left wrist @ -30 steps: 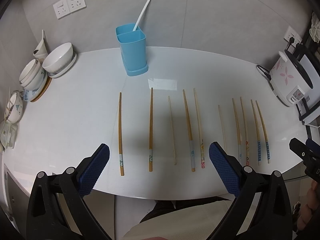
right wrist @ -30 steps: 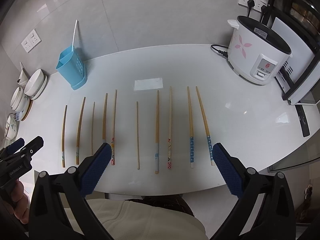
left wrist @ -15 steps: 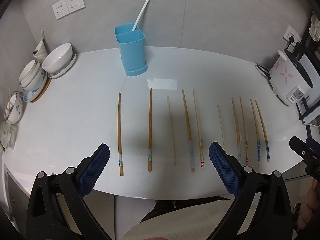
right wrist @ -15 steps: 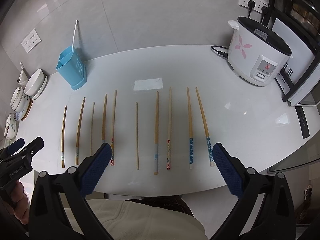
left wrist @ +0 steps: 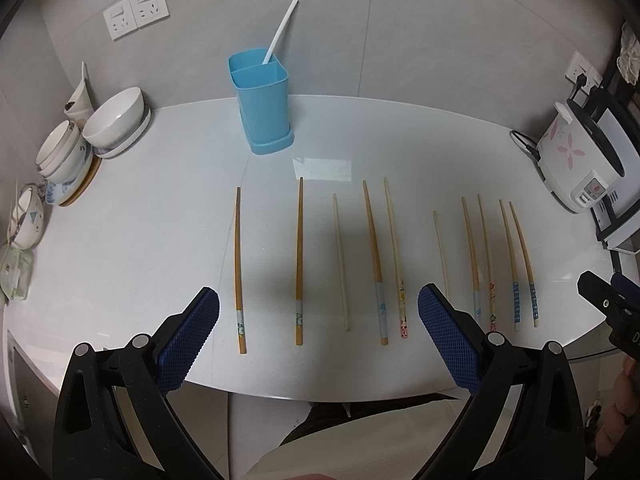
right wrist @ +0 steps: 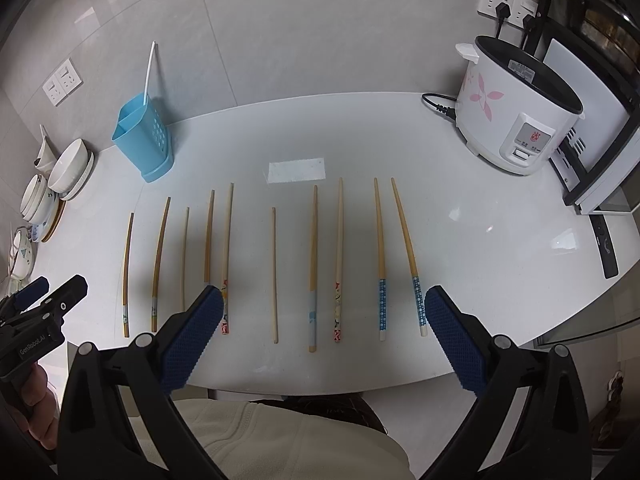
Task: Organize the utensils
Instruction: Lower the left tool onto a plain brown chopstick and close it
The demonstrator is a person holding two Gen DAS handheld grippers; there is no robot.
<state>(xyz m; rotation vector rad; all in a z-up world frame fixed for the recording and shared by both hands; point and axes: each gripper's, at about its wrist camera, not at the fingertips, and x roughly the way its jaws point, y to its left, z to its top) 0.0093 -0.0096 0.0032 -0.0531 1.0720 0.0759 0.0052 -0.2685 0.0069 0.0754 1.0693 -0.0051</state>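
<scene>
Several wooden chopsticks (left wrist: 298, 260) lie side by side on the white counter (left wrist: 140, 240), tips pointing away from me. Some have patterned handles, such as the blue-dotted pair (right wrist: 382, 256) at the right. A blue two-compartment holder (left wrist: 262, 108) stands at the back with one white stick (left wrist: 280, 32) in it; the right wrist view shows the holder (right wrist: 142, 144) at back left. My left gripper (left wrist: 319, 300) hovers open over the near ends of the left chopsticks. My right gripper (right wrist: 324, 296) hovers open over the right ones. Neither holds anything.
Stacked bowls (left wrist: 116, 120) and plates sit at the counter's left end. A white rice cooker (right wrist: 516, 108) with its cord and a black-framed appliance (right wrist: 592, 128) stand at the right. The counter's front edge runs just under both grippers; a person's lap shows below.
</scene>
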